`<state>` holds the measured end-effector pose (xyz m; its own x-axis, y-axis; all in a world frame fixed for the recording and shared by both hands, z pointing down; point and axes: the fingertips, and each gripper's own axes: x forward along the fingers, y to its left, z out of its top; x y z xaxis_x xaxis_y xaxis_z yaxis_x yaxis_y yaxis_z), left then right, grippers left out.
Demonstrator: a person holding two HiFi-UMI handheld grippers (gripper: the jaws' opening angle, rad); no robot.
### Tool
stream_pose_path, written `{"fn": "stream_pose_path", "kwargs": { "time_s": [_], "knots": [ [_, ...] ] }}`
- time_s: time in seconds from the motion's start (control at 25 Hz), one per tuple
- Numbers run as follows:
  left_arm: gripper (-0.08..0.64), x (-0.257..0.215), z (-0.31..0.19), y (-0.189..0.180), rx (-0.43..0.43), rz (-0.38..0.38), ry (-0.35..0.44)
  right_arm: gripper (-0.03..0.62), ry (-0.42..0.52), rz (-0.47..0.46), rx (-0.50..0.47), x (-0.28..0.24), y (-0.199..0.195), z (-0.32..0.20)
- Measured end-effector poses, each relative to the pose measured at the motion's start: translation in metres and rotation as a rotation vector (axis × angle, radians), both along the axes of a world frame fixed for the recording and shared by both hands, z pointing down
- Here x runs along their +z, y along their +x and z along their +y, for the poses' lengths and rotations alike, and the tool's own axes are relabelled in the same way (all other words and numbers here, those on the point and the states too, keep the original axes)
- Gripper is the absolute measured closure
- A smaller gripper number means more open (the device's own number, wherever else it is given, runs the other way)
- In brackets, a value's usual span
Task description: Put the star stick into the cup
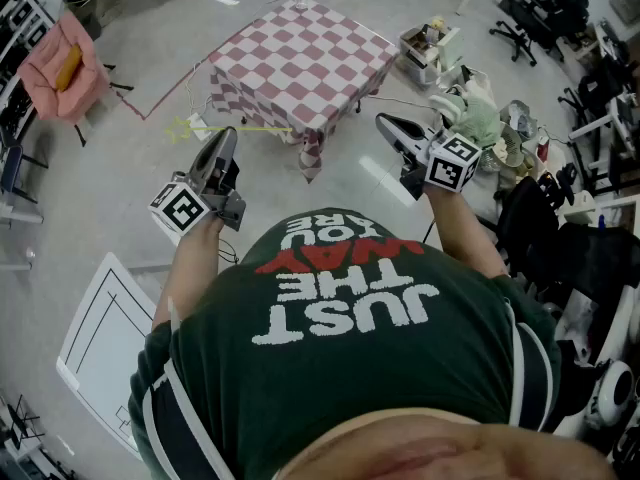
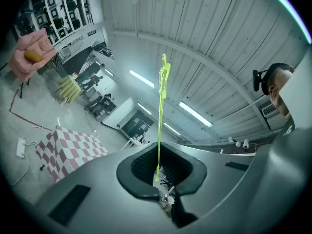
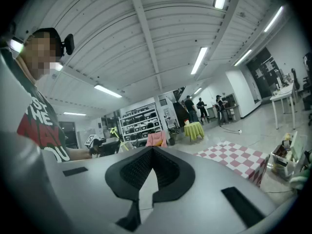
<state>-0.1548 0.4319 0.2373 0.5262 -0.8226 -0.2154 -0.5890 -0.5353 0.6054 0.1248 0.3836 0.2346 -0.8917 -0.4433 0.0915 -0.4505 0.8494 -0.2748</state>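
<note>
The star stick is a thin yellow-green rod with a star at one end. My left gripper is shut on it, low in front of my chest. In the left gripper view the stick rises from between the pads towards the ceiling, star at the top. My right gripper is held level at the right, shut with nothing in it; its dark pads meet at the tip. The right gripper view also shows the star far off to the left. No cup shows in any view.
A table with a red-and-white checked cloth stands ahead on the grey floor. A box of odds and ends sits to its right, with chairs and clutter along the right side. A pink-draped seat is far left, a white board lies near left.
</note>
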Motion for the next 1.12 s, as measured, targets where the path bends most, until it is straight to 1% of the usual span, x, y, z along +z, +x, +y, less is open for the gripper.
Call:
{"fn": "stream_pose_path", "kwargs": {
  "time_s": [0.12, 0.44, 0.72, 0.92, 1.12],
  "knots": [
    [0.540, -0.002, -0.001, 0.003, 0.002, 0.011, -0.008, 0.558, 0.000, 0.001, 0.003, 0.001, 0.001, 0.000],
    [0.540, -0.006, 0.001, 0.011, -0.004, 0.003, -0.029, 0.558, 0.005, -0.001, 0.003, 0.002, 0.007, 0.001],
    [0.540, -0.006, 0.001, 0.025, 0.001, -0.001, -0.023, 0.558, -0.014, -0.006, 0.001, 0.003, 0.020, 0.005],
    [0.540, -0.010, 0.001, 0.050, 0.006, -0.003, -0.022, 0.558, 0.001, -0.016, -0.002, -0.002, 0.043, 0.011],
    [0.540, -0.009, 0.001, 0.090, 0.014, -0.016, -0.023, 0.558, 0.001, -0.017, 0.002, -0.001, 0.085, 0.017]
  ]
}}
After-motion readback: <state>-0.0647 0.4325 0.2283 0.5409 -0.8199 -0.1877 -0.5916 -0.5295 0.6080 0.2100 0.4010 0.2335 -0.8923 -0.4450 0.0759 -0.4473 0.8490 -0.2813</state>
